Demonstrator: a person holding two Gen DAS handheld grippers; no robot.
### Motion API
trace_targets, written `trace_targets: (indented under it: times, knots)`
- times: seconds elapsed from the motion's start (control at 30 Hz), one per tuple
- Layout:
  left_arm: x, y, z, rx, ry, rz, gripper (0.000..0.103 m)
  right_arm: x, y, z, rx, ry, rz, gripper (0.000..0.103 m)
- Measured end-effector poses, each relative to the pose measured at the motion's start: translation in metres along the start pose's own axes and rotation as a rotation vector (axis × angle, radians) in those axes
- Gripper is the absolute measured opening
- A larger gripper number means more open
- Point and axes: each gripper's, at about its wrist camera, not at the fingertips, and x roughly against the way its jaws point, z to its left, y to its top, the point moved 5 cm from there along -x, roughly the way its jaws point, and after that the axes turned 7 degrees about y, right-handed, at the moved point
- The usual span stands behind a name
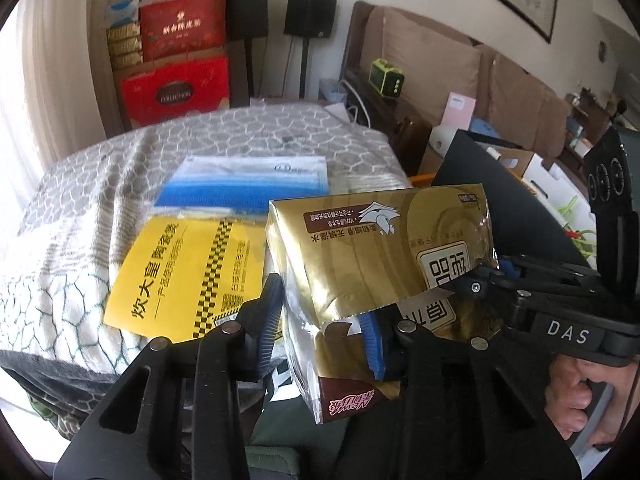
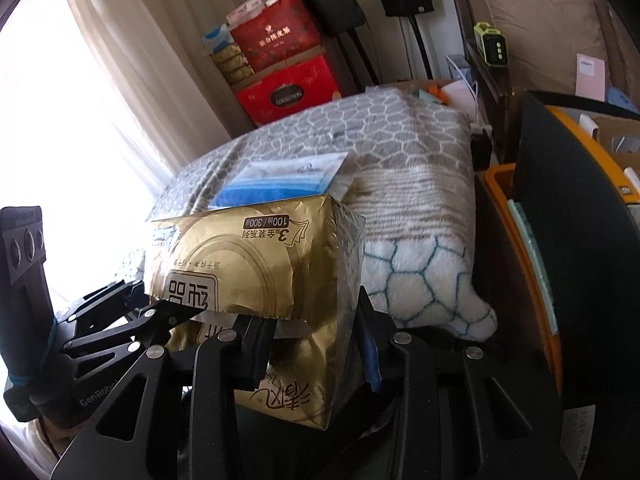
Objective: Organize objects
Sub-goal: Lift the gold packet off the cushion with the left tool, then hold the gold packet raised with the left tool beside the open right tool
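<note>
— Gold foil, crinkled and shiny: that's the tissue pack (image 1: 372, 264), held up just above the near edge of the blanket-covered surface (image 1: 224, 136), with both grippers on it.

— How are the jaws set?

— Left gripper (image 1: 320, 336) has its jaws part-closed, blue pads pressing the pack's near end. Right gripper (image 2: 312, 344) likewise, narrowed onto the other end, and the wrapper dents where the pads bite.

— So how will it handle?

— Light and soft, I'd say; it squashes instead of resisting. The film looks slick and there's a torn flap on the underside, so better to hold the body than loose wrapper.

— What's around it?

— Just beyond, a yellow leaflet (image 1: 188, 276) lies flat on the blanket, with a blue-and-white packet (image 1: 248, 184) farther back. To the right, a dark panel (image 2: 576, 240) and an orange bin (image 2: 504, 184) stand close.

— Room to move?

— Open blanket to the far side and left. The right is tight, and red gift boxes (image 1: 180, 56) are stacked well back by the curtain.
</note>
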Motion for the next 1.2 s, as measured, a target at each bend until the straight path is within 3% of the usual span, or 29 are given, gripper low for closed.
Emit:
trace_targets:
  times: [0.47, 0.6, 0.77, 1.03, 1.2]
  knots:
    - [0.025, 0.030, -0.022, -0.073, 0.002, -0.169, 0.034, 0.041, 0.021, 0.005, 0.101, -0.040, -0.169, 0.037]
    - [0.033, 0.042, -0.041, -0.110, -0.016, -0.228, 0.034, 0.063, 0.029, -0.001, 0.122, -0.058, -0.242, 0.037]
    - [0.052, 0.047, -0.064, -0.167, 0.012, -0.370, 0.033, 0.088, 0.038, -0.004, 0.143, -0.060, -0.338, 0.037]
    - [0.067, 0.060, -0.081, -0.186, 0.018, -0.446, 0.033, 0.116, 0.038, 0.009, 0.241, -0.150, -0.496, 0.037]
    - [0.078, 0.064, -0.090, -0.221, 0.033, -0.516, 0.032, 0.129, 0.041, 0.000, 0.197, -0.101, -0.535, 0.037]
